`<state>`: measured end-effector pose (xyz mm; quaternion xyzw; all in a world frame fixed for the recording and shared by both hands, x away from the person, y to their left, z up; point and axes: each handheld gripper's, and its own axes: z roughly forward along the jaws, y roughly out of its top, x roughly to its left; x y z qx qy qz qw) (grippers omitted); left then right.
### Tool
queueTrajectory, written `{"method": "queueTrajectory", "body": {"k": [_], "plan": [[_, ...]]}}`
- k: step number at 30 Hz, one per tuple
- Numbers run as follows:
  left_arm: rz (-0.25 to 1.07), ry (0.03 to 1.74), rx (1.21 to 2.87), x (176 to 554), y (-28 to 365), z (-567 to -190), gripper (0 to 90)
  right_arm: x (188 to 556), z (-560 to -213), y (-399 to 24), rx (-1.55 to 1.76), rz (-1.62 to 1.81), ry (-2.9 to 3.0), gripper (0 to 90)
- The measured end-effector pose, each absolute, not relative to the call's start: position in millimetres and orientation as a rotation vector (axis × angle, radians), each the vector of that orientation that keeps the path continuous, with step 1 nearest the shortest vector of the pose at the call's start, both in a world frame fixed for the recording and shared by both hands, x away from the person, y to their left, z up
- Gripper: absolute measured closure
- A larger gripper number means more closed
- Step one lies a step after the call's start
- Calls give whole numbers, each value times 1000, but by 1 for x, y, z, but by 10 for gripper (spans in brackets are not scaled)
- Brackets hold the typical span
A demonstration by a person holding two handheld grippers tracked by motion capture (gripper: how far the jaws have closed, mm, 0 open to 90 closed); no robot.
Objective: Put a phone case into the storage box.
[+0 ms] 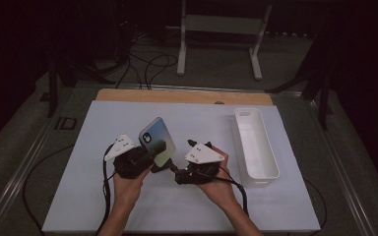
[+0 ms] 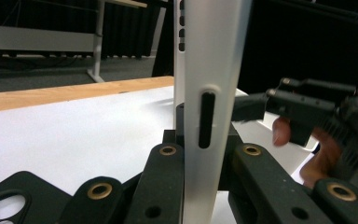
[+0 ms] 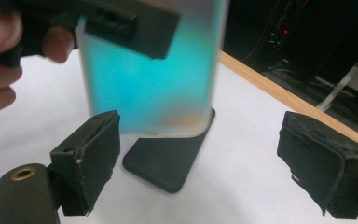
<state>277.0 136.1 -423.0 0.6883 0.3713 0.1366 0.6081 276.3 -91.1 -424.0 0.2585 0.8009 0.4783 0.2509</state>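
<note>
Phone [image 1: 157, 141] held up off the white tabletop [image 1: 103, 206], tilted, between the two grippers, roughly mid-table toward the near edge. Left gripper [image 1: 153, 153] clamped on it: in the left gripper view both black jaws press the flat faces of the phone [image 2: 207, 93], its pale edge with a dark side slot facing the camera. Right gripper [image 1: 177, 173] just beside the phone on its right, jaws apart, nothing between the pads; in the right gripper view the teal phone [image 3: 149, 79] sits just ahead of the open jaws. Black phone case [image 3: 168, 158] lies flat on the tabletop under the phone. White tray [image 1: 256, 145] near the right edge, well apart from the grippers. Bare wooden strip [image 1: 177, 96] along the far edge.
</note>
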Motion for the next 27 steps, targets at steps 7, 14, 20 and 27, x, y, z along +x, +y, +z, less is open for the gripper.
{"method": "queueTrajectory", "body": {"k": [7,14,20,27], "plan": [[318,860,1643,278,132,-426,859,284,-414,-104,778,1369,2173,128],[310,874,1677,280,127,-429,859,289,-406,-106,823,1398,2171,130],[302,885,1702,282,125,-432,859,294,-401,-101,841,1419,2190,139],[298,898,1719,283,124,-435,859,297,-396,-92,843,1462,2221,138]]}}
